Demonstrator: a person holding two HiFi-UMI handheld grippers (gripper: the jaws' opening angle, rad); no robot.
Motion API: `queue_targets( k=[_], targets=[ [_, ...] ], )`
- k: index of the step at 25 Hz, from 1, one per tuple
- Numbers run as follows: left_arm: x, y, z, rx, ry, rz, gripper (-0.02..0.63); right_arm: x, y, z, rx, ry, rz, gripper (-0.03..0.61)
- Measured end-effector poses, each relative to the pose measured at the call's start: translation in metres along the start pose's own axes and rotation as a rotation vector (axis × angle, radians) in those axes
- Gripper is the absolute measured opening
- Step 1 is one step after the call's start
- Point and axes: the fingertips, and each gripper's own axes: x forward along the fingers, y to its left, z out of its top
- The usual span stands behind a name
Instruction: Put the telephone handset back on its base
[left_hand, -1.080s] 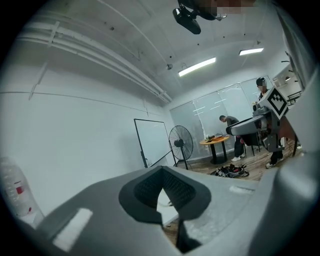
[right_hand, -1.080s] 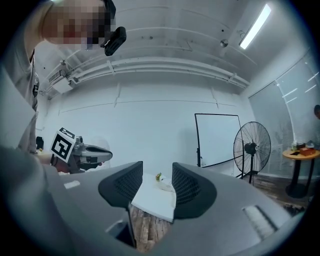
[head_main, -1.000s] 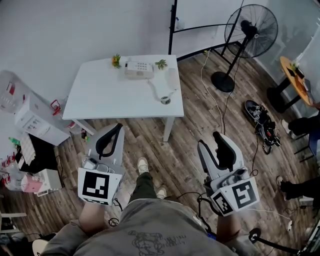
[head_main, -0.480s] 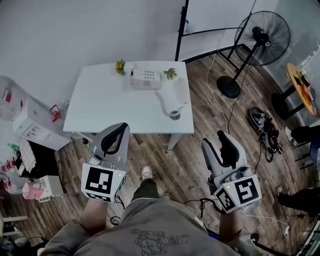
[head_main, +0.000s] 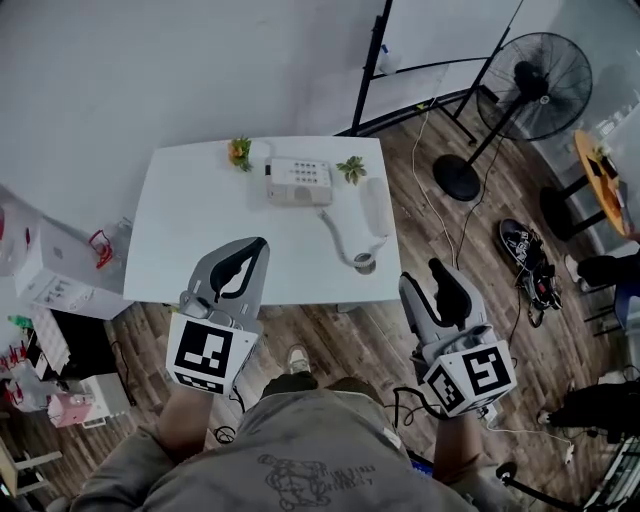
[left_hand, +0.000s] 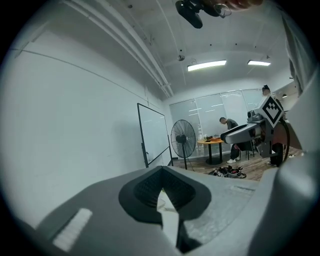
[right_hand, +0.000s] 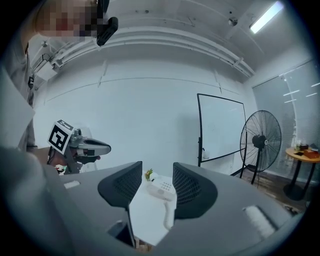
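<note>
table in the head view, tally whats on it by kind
telephone base: 1
handset, counted with its cord: 1
small plants: 2
total: 4

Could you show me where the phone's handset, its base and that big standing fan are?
telephone handset (head_main: 375, 208), head view, middle of its white body.
telephone base (head_main: 298, 181), head view, on its keypad face.
standing fan (head_main: 535, 72), head view, centre of the round grille.
</note>
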Motion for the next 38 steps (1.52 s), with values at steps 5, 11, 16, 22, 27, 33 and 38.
queue_targets(
  k=[5,11,16,22,27,33,38],
  targets=[
    [0.016,0.022,-0.015,-0.045,0.030,-0.002,0.000,0.033,-0.003,-0.006,0.024,0.028,-0.004,0.222],
    [0.051,0.031,-0.027,-0.036,0.069,-0.022,0.000,0.059,-0.027,-0.015,0.038,0.060,-0.010,0.219],
    [0.087,0.044,-0.027,-0.040,0.082,0.000,0.000,0.092,-0.056,-0.020,0.043,0.087,0.011,0.215],
    [0.143,0.057,-0.022,-0.022,0.107,0.024,0.000,0.140,-0.101,-0.019,0.047,0.106,0.048,0.218],
    [0.181,0.064,-0.018,-0.028,0.122,0.051,0.000,0.176,-0.135,-0.016,0.036,0.119,0.084,0.219],
    [0.201,0.076,-0.025,-0.044,0.153,0.092,0.000,0.204,-0.154,-0.023,0.028,0.146,0.121,0.219],
    [0.203,0.084,-0.030,-0.075,0.174,0.111,0.000,0.214,-0.157,-0.035,0.021,0.189,0.124,0.221]
  ],
)
